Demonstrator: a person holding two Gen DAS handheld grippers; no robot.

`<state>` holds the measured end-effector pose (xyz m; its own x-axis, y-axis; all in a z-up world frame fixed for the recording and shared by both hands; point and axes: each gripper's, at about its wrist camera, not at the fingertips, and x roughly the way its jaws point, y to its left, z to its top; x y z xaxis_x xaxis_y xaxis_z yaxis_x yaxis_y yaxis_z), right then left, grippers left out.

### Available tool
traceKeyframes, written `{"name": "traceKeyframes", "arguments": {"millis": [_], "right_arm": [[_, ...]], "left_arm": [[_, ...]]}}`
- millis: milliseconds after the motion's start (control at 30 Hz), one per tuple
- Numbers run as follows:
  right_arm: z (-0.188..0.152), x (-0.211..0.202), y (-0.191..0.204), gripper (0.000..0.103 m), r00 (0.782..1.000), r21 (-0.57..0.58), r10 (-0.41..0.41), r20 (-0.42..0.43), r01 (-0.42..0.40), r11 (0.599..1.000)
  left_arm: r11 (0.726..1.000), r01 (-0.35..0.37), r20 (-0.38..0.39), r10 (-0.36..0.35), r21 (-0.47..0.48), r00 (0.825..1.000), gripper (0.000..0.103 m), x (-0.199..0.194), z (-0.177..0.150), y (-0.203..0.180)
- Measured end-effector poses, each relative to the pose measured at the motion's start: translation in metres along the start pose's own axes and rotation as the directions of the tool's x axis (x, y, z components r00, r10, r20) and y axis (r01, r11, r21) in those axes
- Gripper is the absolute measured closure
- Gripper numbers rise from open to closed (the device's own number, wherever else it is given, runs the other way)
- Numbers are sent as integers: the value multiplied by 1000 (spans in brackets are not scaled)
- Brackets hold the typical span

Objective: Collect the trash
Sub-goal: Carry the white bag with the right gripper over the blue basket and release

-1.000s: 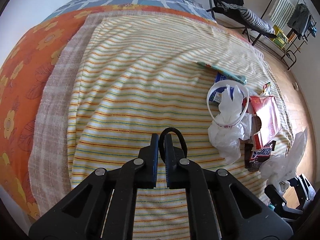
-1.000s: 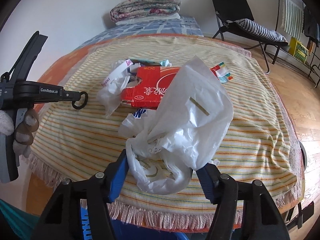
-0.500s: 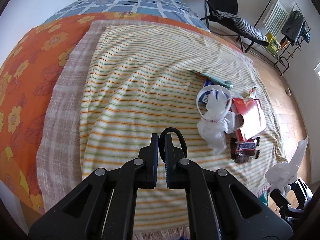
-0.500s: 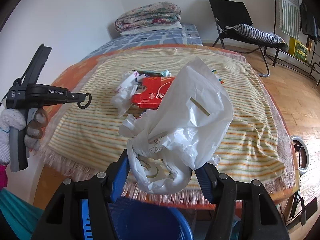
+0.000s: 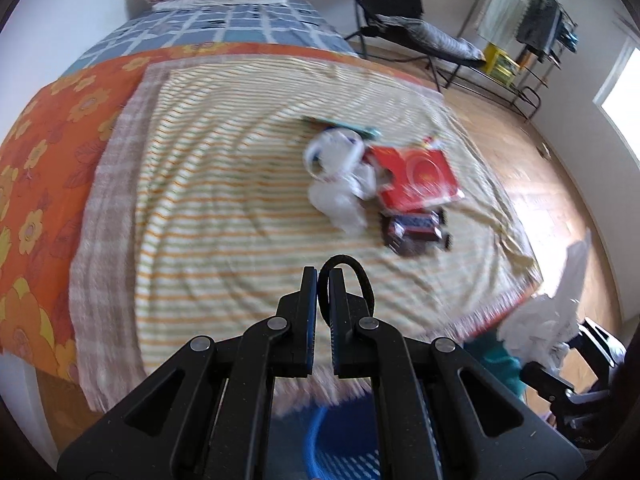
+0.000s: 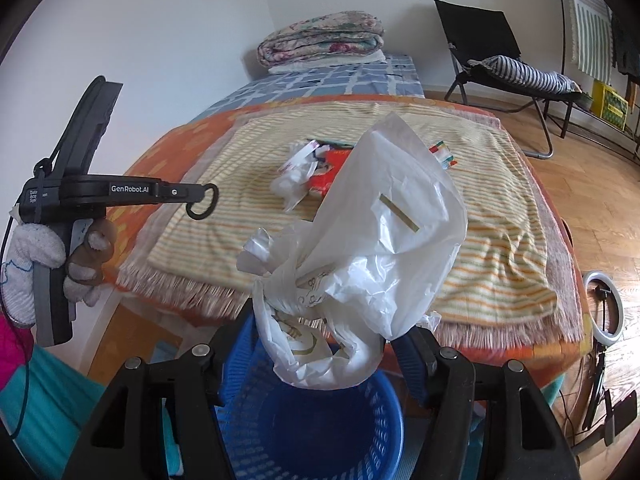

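Observation:
My right gripper is shut on a crumpled white plastic bag and holds it just above a blue mesh basket at the bed's foot. My left gripper is shut and empty, with a black loop at its tip, held over the near edge of the striped blanket. On the blanket lie a white bag, a red box and a dark wrapper. The left gripper also shows at the left of the right wrist view.
The bed has an orange flowered sheet and a folded quilt at its head. A black folding chair and a drying rack stand on the wooden floor at the right. A ring light lies on the floor.
Both grippers have drawn back from the bed towards its foot. The right gripper with the white bag is now over the blue basket, which has come into view.

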<state>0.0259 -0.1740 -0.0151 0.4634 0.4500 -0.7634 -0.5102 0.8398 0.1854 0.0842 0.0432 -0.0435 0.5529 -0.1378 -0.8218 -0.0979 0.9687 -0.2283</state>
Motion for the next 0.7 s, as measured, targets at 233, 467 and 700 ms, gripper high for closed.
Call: {"name": "traceKeyframes", "arguments": {"millis": [233,467,700], "right_arm": [[-22,-9,7,36,999,-19,13,-32,-14,1000],[-47,-10,11,34,997,-26,15,-77,-17,1000],[-72,-1,13,34,990,-15,19,-142,-21,1000]], "left_arm": [[997,46,-26,-44,60,999,99,-11,-37,-31],[993,83,-78,-76,89,994,99,-11,-76,-49],[988,96,-122,-81,123,989,99,-8,-107,-60]]}}
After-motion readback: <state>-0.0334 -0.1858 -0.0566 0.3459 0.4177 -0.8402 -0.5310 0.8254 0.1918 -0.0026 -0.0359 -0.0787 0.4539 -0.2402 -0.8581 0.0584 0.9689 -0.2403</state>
